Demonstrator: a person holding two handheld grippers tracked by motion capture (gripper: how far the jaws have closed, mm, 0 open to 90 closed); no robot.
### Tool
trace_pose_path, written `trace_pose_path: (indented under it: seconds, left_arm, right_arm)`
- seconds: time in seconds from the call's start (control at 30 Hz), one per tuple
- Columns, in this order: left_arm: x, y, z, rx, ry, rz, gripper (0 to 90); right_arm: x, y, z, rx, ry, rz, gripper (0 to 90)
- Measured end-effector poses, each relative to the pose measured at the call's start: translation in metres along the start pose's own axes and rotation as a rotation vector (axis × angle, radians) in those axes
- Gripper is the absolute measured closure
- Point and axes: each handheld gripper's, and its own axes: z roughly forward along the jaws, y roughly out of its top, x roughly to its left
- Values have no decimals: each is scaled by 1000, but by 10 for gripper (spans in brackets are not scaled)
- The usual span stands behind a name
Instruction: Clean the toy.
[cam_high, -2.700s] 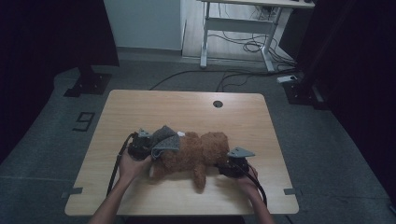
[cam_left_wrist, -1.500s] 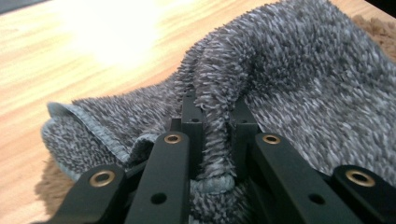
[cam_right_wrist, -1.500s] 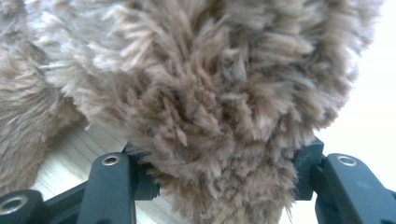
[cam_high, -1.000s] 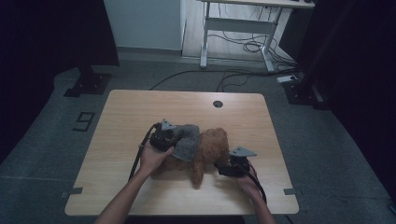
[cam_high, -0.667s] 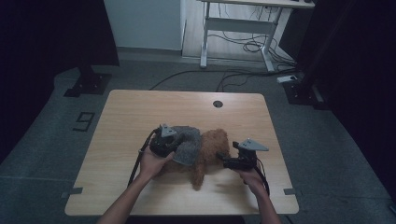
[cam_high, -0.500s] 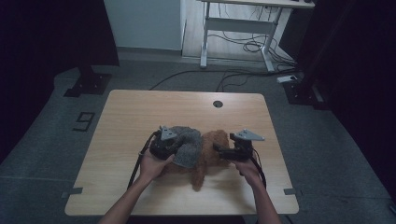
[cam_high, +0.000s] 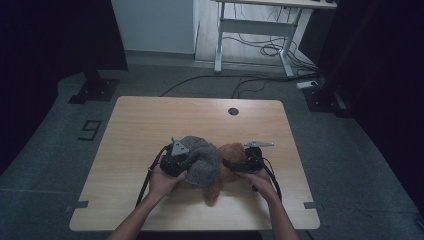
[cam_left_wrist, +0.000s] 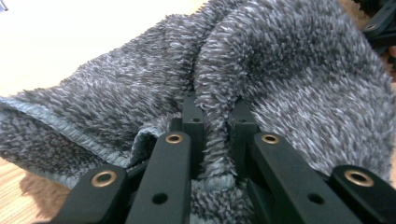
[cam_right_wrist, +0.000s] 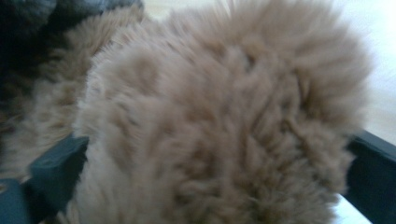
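Note:
A brown plush toy (cam_high: 232, 152) lies on the wooden table (cam_high: 150, 120), with a grey fuzzy garment (cam_high: 202, 162) pulled over its left part. My left gripper (cam_high: 184, 159) is shut on a fold of that grey garment (cam_left_wrist: 280, 60); in the left gripper view the jaws of this gripper (cam_left_wrist: 215, 109) pinch the pile between them. My right gripper (cam_high: 234, 164) is at the toy's right side. Its jaws have just been opening and stand wide, with brown fur (cam_right_wrist: 219, 121) bulging between them.
A round cable hole (cam_high: 233, 111) sits near the table's far edge. Tape marks (cam_high: 79, 205) lie at the near corners. Beyond the table are a white desk frame (cam_high: 255, 30), floor cables (cam_high: 260, 50) and dark stands (cam_high: 95, 85).
The left gripper dragged the grey garment rightward over the toy. The right gripper rose from the toy's lower right to its right side and spread its jaws.

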Motion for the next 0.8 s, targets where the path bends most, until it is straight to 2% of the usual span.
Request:
trace_pose_path:
  seconds: [0.1,0.23,0.37,0.53,0.67,0.8]
  left_arm:
    - [0,-2,-1,-4,-2,-3,812]
    - [1,-2,0,-7,-6,-11,812]
    - [2,-2,0,-15,-2,-8,810]
    - [2,-2,-2,-46,18,2,809]
    - [9,4,-3,-54,35,-3,809]
    - [25,12,0,-60,80,-23,809]
  right_arm:
    - [0,-5,-3,-15,52,0,170]
    - [2,-5,-6,-16,77,-23,323]
    - [7,-5,-9,-28,68,-53,413]
    - [9,-4,-10,-60,67,-78,478]
    - [15,-1,-10,-126,14,-116,505]
    - [17,7,-1,-198,-75,-155,523]
